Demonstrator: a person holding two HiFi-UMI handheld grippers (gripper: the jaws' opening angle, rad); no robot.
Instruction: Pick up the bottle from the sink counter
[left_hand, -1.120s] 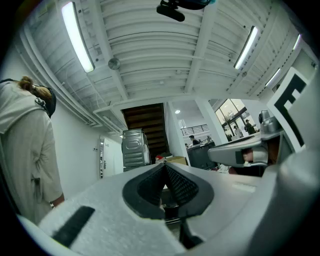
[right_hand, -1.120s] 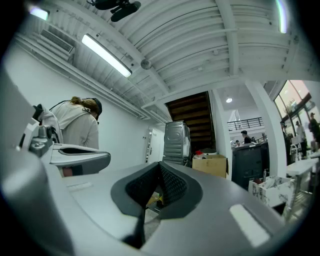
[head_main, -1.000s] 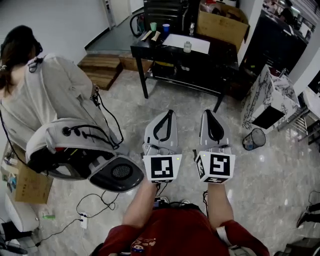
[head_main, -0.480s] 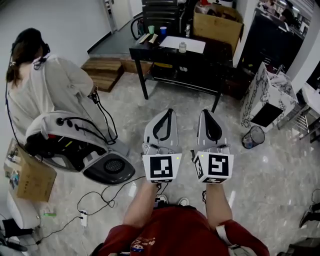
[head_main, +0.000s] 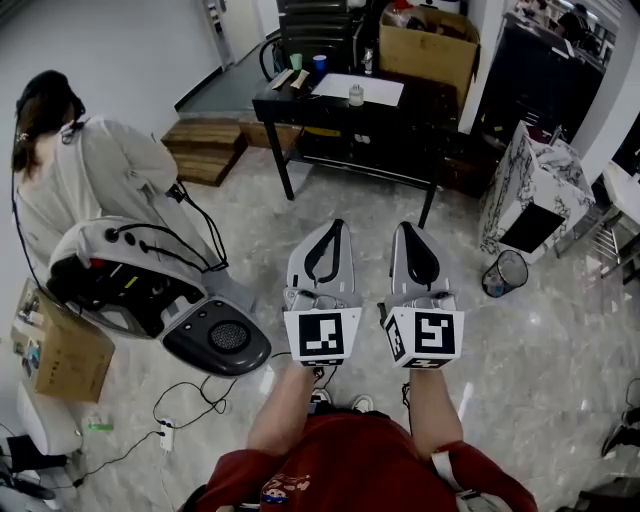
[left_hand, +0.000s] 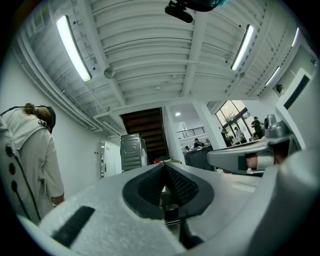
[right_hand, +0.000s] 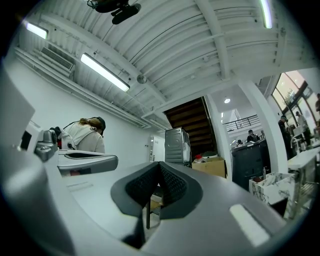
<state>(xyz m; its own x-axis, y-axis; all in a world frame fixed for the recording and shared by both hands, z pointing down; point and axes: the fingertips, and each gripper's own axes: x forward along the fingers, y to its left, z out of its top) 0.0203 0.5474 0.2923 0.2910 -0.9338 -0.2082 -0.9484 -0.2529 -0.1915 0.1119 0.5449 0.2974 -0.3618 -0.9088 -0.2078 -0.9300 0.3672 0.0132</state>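
No sink counter shows in any view, and I cannot pick out the task's bottle. In the head view my two grippers are held side by side over a marble floor, pointing away from me. The left gripper (head_main: 330, 226) has its jaws together with nothing between them; in the left gripper view (left_hand: 164, 164) the tips meet. My right gripper (head_main: 411, 228) is likewise shut and empty, its tips touching in the right gripper view (right_hand: 159, 163). A small jar (head_main: 355, 95) and a small bottle (head_main: 368, 62) stand on a black table (head_main: 300, 100) far ahead.
A person in a light jacket (head_main: 85, 180) bends at the left over a white and black machine (head_main: 150, 290). Cables (head_main: 190, 400) trail on the floor. A wire wastebasket (head_main: 503, 273) and a marble-patterned cabinet (head_main: 535, 190) stand at the right. Cardboard boxes (head_main: 425, 45) sit behind the table.
The black table, the person and the machine have slid leftward in the head view. Both grippers keep their place side by side, still shut.
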